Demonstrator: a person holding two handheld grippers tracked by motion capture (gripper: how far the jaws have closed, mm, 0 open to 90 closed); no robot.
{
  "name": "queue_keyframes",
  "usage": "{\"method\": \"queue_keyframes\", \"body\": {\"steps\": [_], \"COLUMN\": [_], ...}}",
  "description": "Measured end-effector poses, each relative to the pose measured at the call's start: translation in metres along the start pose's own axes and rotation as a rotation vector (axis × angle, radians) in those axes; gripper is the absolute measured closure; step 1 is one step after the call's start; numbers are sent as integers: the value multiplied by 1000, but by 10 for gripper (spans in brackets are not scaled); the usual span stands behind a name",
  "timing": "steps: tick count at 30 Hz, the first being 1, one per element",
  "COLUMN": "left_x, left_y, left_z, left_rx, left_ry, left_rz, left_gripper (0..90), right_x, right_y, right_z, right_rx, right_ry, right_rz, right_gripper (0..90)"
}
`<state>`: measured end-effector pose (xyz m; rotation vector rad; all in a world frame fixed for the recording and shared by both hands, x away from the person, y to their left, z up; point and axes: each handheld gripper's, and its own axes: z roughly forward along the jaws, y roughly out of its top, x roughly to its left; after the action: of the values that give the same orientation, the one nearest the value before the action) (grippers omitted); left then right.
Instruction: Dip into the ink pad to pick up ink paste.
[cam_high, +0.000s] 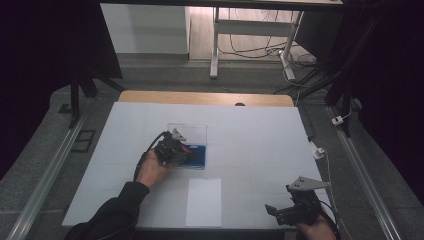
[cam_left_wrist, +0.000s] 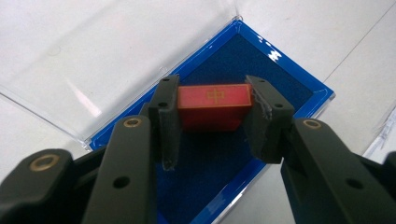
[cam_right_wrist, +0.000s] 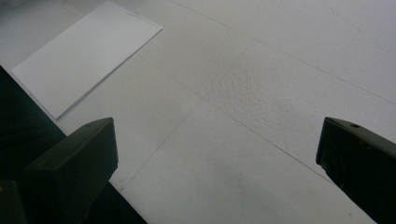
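Note:
A small red block with a gold mark on top sits between the pads of my left gripper, which is shut on it just above the dark blue lining of an open blue case. The case's clear lid lies folded back flat on the table. From above, the left gripper is at the left end of the blue case in the middle of the table. My right gripper stands open over bare white table; in the high view the right gripper is near the front right edge.
A white sheet of paper lies near the front edge of the white table, between the two hands; the sheet lies ahead and left of the right jaws. Desk legs and cables stand on the floor beyond the table.

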<state>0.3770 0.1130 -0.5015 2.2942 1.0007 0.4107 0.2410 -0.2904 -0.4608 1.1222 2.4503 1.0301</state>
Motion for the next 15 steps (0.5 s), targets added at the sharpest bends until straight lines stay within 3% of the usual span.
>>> {"method": "queue_keyframes", "body": {"steps": [3,9,13,15], "left_x": [-4,10,0,0], "left_y": [0,-4,-1,-1], "left_z": [0,1,0,0], "left_rx": [2,-18,-2,-3], "left_ry": [22,-61,-3,-3], "left_rz": [14,-56,-12,-16], "left_gripper": [586,587,587,587], "right_x": [0,0,-1,-1], "right_y": [0,0,0,0], "right_z": [0,0,0,0], "right_rx": [-1,-2,-5,-4], "right_ry": [-1,-3,-1,-1], "right_rz": [1,7,11,9], "right_gripper": [0,0,0,0]}}
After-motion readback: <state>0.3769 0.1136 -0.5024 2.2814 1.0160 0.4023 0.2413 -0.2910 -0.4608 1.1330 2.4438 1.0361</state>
